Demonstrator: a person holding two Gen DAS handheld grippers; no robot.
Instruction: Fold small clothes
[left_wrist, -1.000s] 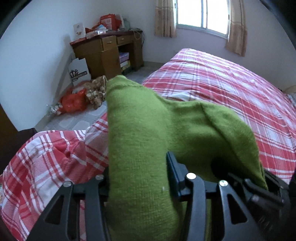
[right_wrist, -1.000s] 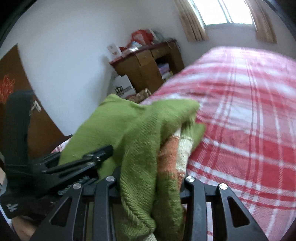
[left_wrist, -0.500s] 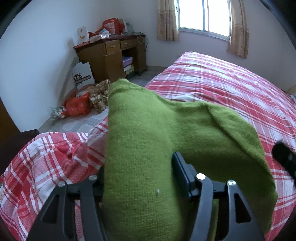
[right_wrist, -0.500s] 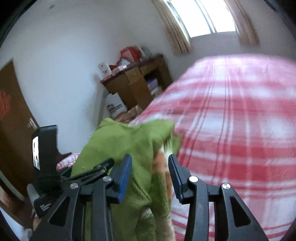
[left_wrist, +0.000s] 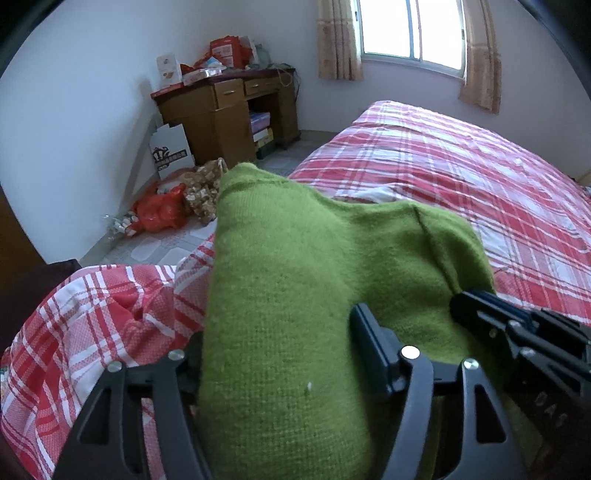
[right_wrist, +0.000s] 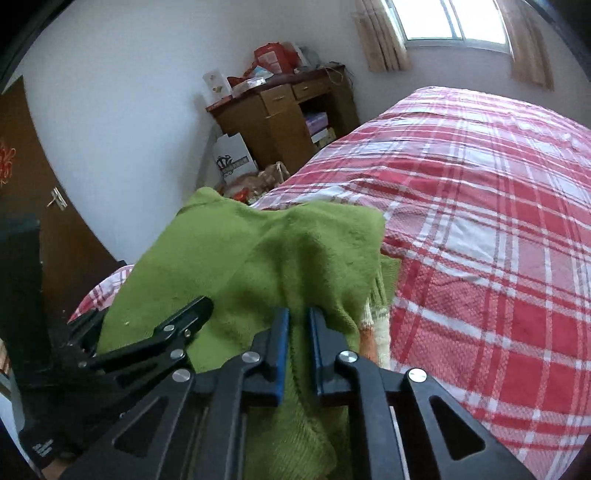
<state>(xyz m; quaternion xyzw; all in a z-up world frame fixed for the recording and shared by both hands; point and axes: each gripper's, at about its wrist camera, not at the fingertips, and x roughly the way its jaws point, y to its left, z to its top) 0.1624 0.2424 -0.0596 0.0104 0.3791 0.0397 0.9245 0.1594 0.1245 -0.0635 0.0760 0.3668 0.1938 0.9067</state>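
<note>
A green knitted garment (left_wrist: 295, 302) with orange and cream stripes (right_wrist: 373, 332) is held up over the near end of the red plaid bed (left_wrist: 480, 192). My left gripper (left_wrist: 280, 350) is shut on a thick fold of it; the cloth covers the left finger. My right gripper (right_wrist: 298, 332) is shut on a thin edge of the same garment (right_wrist: 258, 254), just right of the left gripper (right_wrist: 177, 332). The right gripper also shows at the lower right of the left wrist view (left_wrist: 517, 332).
A wooden desk (left_wrist: 229, 110) with boxes stands against the far wall under a curtained window (left_wrist: 410, 33). A white paper bag (left_wrist: 171, 151), a red bag (left_wrist: 162, 212) and other clutter lie on the floor. A brown door (right_wrist: 33, 184) is at the left.
My right gripper opened on the garment half a second ago and has now closed on a thinner edge of it. The left gripper kept its hold and the garment rose slightly.
</note>
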